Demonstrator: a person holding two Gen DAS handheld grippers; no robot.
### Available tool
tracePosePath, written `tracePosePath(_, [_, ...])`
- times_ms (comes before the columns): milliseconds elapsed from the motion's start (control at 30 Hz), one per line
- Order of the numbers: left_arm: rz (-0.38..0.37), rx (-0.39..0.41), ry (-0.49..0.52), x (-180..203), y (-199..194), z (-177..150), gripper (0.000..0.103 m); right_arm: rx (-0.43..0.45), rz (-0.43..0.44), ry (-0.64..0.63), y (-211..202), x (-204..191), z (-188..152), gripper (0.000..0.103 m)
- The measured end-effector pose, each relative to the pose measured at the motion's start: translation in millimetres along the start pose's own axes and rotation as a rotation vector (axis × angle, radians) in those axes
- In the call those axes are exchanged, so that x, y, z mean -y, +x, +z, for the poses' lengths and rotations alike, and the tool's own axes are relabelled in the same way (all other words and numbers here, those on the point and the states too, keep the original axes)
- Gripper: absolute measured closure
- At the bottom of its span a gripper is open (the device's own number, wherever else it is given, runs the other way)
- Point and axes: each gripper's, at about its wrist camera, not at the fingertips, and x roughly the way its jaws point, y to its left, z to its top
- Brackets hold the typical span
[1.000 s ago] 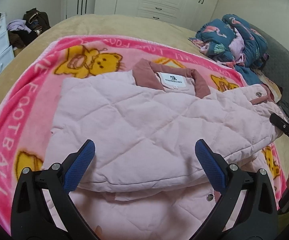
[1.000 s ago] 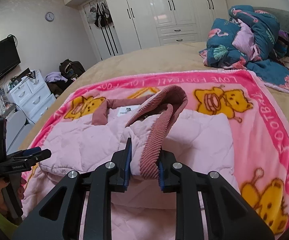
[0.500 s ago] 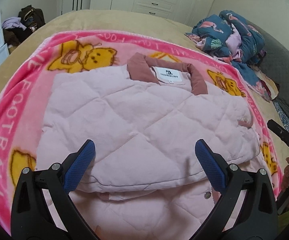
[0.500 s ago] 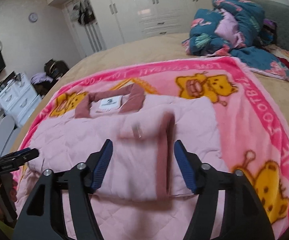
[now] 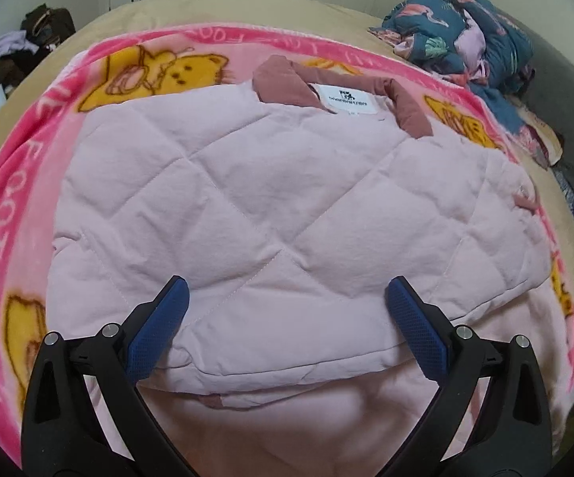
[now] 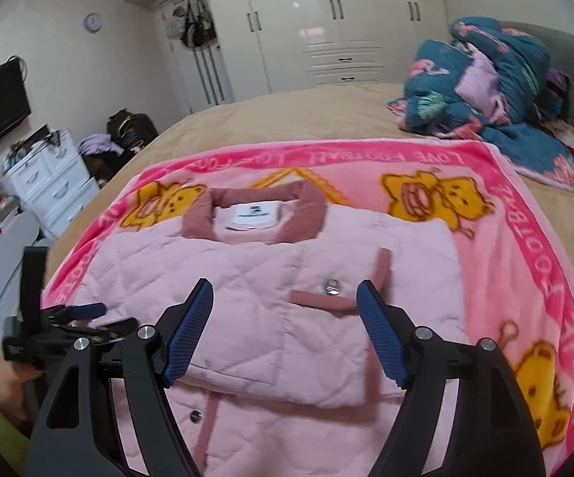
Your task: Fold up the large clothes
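Observation:
A pale pink quilted jacket (image 5: 271, 214) with a dusty-rose collar (image 5: 287, 83) and white label lies partly folded on a pink bear-print blanket (image 5: 16, 183). In the right wrist view the jacket (image 6: 271, 302) shows both sleeves laid across its body, with a rose cuff and a snap (image 6: 331, 286). My left gripper (image 5: 287, 318) is open and empty, just above the jacket's near folded edge. My right gripper (image 6: 285, 334) is open and empty above the folded sleeve. The left gripper also shows at the right wrist view's left edge (image 6: 60, 318).
The blanket (image 6: 525, 214) lies on a tan bed. A heap of teal flamingo-print bedding (image 5: 465, 43) sits at the far right (image 6: 481, 79). White wardrobes (image 6: 318, 28), a white drawer unit (image 6: 48, 183), a TV and bags on the floor stand beyond the bed.
My right gripper opened and let go of the rose-cuffed sleeve, which now lies flat across the jacket. My left gripper moved closer over the jacket and stayed open.

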Motion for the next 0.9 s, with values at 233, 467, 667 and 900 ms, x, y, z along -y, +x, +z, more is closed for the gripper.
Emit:
tracePosePath(233, [-0.021,0.001,-0.037,-7.7,6.0,-3.8,0.009,-0.085,-0.001,-0.103,35.6,-35.5,2.7,0.022])
tracePosePath(467, [-0.025,0.003,-0.034,-8.4,6.3,-3.5,0.009,-0.29,-0.066,-0.123,105.4,-38.4,-22.1,0.022])
tracePosePath(667, [-0.011,0.003,-0.022,-5.9,7.4,-3.8,0.009,-0.287,-0.065,-0.091,127.9,-31.4,-41.6,0.014])
tracePosePath(900, [-0.009,0.006,-0.023,-5.4,8.2,-1.3,0.009,-0.293,-0.051,-0.095,124.7,-29.5,-39.4,0.013])
